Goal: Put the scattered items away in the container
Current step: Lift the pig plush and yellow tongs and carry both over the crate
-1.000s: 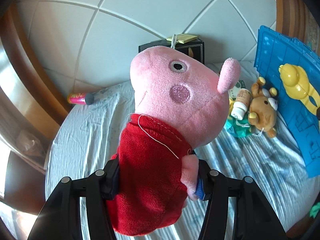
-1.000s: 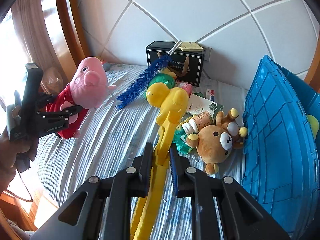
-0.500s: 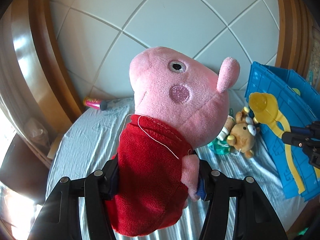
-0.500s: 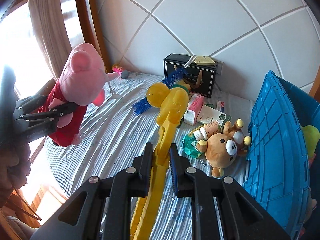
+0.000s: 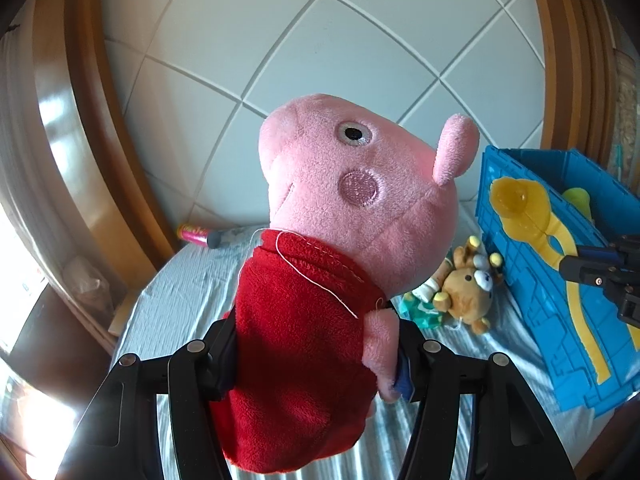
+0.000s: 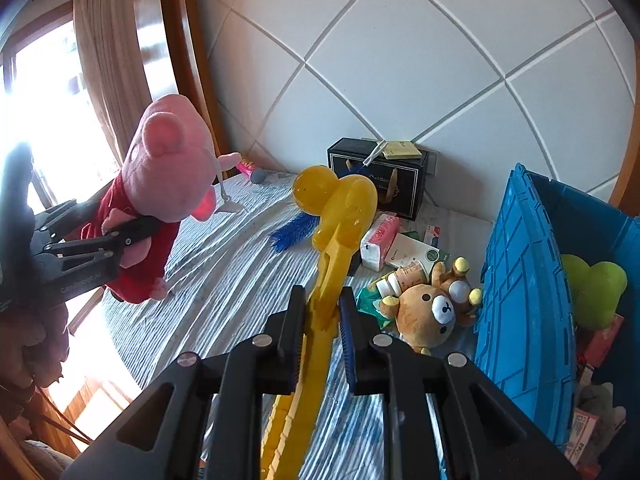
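Both grippers hold toys up high so they can go over the blue box wall: left gripper squeezes the pink pig, right gripper pinches the yellow toy.

Fuzzy pink plush on the pig toy, with a red fleece dress. Glossy, translucent yellow plastic on the long scoop toy. Matt black plastic with small metal rivets on the left tongs. Ribbed hard plastic on the blue crate; beside it, crinkled striped cloth on the bed.
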A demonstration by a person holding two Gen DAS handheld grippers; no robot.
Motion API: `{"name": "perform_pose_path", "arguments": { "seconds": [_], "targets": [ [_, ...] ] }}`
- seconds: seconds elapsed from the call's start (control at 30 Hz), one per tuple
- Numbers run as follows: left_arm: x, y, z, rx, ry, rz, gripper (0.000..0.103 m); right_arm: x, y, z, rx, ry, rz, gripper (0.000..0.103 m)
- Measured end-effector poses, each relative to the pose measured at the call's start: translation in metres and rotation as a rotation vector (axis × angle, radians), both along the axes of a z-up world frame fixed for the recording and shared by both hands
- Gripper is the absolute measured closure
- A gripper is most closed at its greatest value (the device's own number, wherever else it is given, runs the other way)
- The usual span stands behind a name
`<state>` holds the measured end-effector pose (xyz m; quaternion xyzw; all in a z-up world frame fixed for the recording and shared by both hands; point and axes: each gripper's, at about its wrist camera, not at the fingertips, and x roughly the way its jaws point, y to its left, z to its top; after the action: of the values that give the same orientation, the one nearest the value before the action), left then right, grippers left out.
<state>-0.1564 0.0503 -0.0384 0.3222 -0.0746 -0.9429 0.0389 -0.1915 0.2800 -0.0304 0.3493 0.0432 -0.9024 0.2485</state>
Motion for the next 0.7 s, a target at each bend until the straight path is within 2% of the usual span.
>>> {"name": "perform_pose_path", "arguments": {
  "seconds": [0.3,0.7],
  "targets": [
    [-0.01,0.06,0.033,-0.038,0.063,-0.079,0.044,0.011,0.063,0.022,-0.058,0.042,-0.078,0.087],
    [-0.032,0.165,0.054,-0.04,0.102,-0.262,0.044,0.024,0.157,0.036,-0.076,0.067,-0.222,0.087]
  ]
}}
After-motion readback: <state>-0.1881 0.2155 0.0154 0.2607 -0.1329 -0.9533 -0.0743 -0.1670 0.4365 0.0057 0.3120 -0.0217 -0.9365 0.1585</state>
